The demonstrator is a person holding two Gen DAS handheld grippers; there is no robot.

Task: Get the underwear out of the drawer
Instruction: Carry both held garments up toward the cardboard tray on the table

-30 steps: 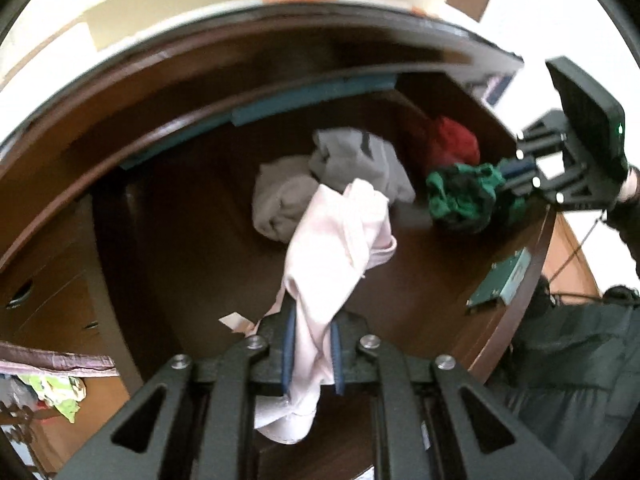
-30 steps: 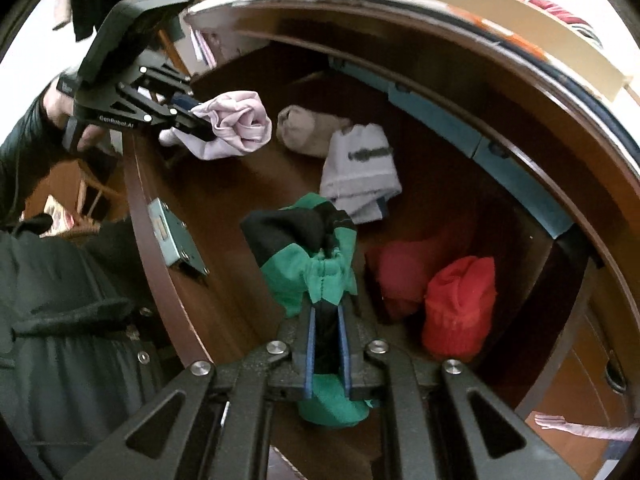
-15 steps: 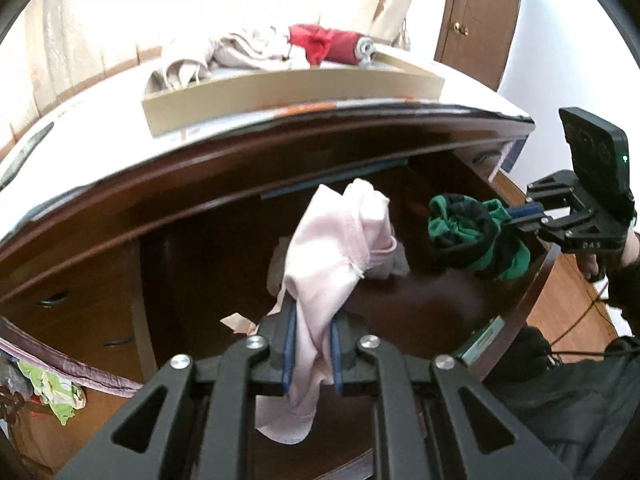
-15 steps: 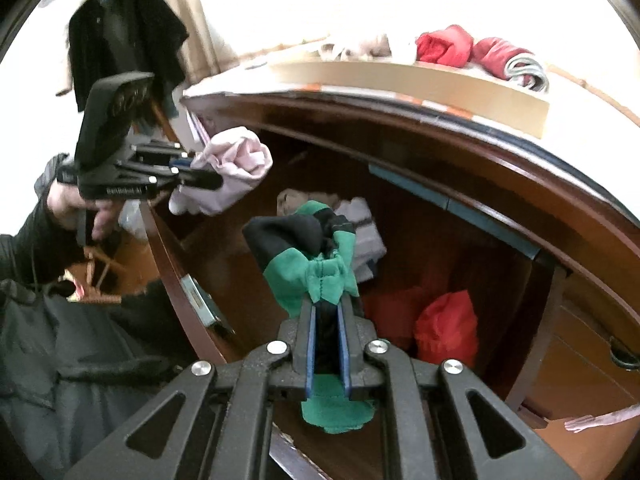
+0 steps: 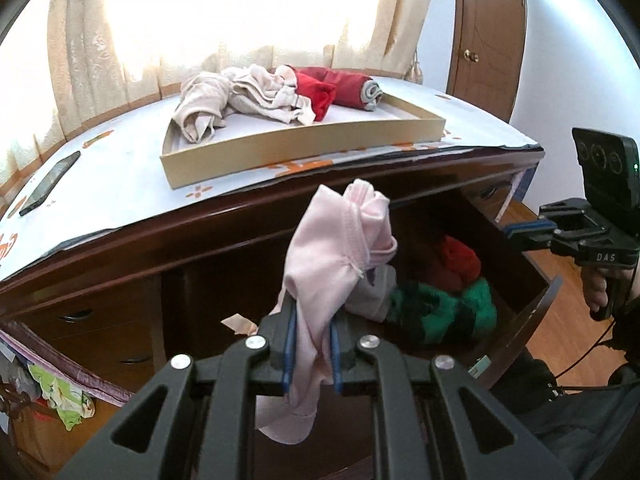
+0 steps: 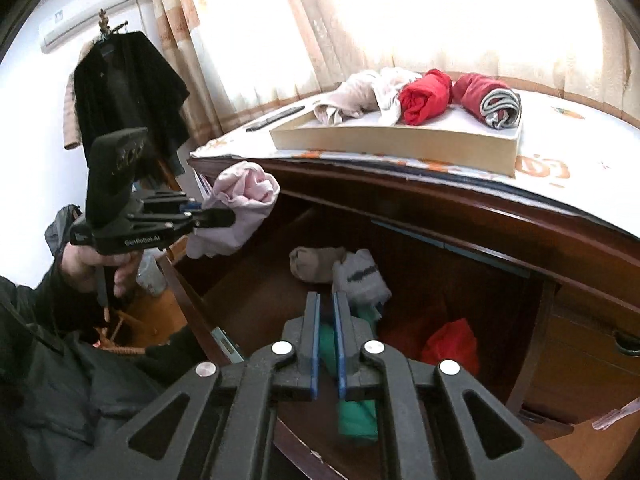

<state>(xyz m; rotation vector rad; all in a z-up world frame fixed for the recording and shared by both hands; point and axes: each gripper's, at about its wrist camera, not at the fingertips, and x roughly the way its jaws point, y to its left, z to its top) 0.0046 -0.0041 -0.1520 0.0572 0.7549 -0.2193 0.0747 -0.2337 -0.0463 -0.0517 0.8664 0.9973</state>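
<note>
My left gripper (image 5: 312,316) is shut on pale pink underwear (image 5: 340,256), held up above the open wooden drawer (image 5: 536,312). In the right wrist view the same gripper (image 6: 216,216) holds the pink bundle (image 6: 244,196) at the drawer's left corner. My right gripper (image 6: 326,296) is shut with nothing pinched between its pads. Below it the green and black underwear (image 6: 356,412) shows blurred. In the left wrist view that green piece (image 5: 444,312) lies in the drawer, well below the right gripper (image 5: 512,232).
Beige (image 6: 312,264), grey-white (image 6: 360,276) and red (image 6: 452,344) rolled pieces lie in the drawer. On the dresser top a shallow beige tray (image 5: 304,152) holds several garments, and a phone (image 5: 50,184) lies beside it. A black coat (image 6: 128,84) hangs at the left.
Both grippers rose and tilted up out of the drawer. The pink underwear came up with the left one. The green underwear slipped out of the right gripper and dropped back toward the drawer.
</note>
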